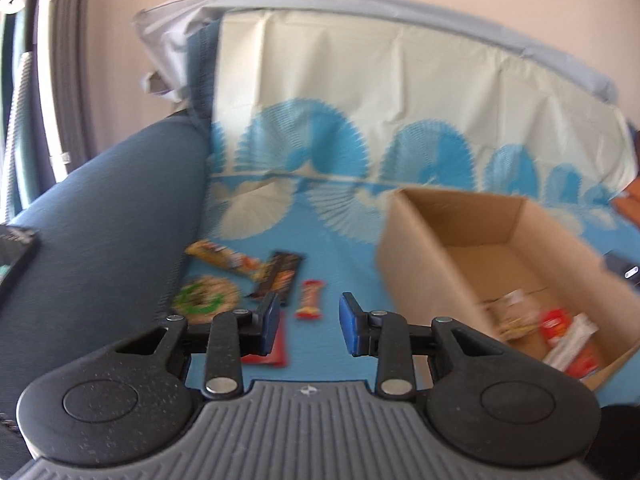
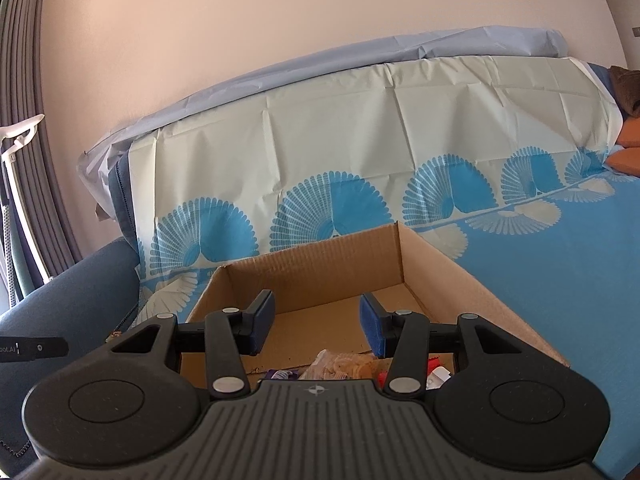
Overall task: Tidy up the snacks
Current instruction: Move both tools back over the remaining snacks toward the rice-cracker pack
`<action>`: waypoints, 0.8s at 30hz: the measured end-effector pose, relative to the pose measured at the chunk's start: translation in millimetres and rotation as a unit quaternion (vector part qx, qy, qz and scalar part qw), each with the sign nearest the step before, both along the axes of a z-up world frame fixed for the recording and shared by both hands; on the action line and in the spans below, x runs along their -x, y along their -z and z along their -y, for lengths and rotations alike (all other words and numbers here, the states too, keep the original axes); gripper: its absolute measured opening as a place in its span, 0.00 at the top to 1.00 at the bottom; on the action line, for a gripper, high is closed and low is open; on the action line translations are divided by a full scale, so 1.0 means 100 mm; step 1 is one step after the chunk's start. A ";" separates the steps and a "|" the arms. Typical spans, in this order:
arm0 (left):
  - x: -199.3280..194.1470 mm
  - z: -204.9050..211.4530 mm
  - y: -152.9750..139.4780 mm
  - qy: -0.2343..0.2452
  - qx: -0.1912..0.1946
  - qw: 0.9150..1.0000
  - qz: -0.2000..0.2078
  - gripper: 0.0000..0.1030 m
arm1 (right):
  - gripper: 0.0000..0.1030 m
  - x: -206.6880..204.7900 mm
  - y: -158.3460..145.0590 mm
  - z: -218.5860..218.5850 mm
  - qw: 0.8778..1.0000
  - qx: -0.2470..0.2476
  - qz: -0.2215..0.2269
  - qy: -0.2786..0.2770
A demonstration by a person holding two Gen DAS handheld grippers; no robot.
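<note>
Left gripper, right gripper: fingers apart, empty.

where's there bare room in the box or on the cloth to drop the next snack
The far half of the cardboard box is bare floor, bordered by its back and side walls. A strip of blue cloth lies free between the box and the red-and-yellow bar. The box's near end holds packets, and loose snacks crowd the sofa arm.

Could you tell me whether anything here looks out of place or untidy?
Yes: several wrapped snacks, among them a red-and-yellow bar, lie loose on the blue patterned cloth left of the open cardboard box instead of inside it.
</note>
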State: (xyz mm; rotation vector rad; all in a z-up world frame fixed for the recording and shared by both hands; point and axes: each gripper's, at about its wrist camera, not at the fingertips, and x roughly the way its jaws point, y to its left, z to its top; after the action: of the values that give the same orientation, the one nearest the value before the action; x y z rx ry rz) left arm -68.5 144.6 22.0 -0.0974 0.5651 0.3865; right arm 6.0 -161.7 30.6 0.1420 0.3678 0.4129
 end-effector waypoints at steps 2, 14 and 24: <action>0.01 -0.13 0.17 -0.029 -0.024 0.999 -0.037 0.65 | 0.52 0.03 0.00 -0.04 1.000 0.010 0.003 -0.001; -0.16 -0.60 0.74 -0.148 -0.044 0.973 -0.171 0.61 | 0.53 0.19 0.00 -0.45 0.995 0.091 0.028 -0.020; -0.50 -0.66 0.95 -0.178 -0.079 0.948 -0.251 0.55 | 0.53 0.26 0.04 -0.67 0.989 0.139 0.036 -0.034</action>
State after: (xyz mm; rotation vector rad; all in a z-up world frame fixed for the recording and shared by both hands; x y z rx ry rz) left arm -18.6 210.5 -73.4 0.0580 1.0220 0.8199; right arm -19.6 -95.0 27.0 -0.1571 0.3561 0.4289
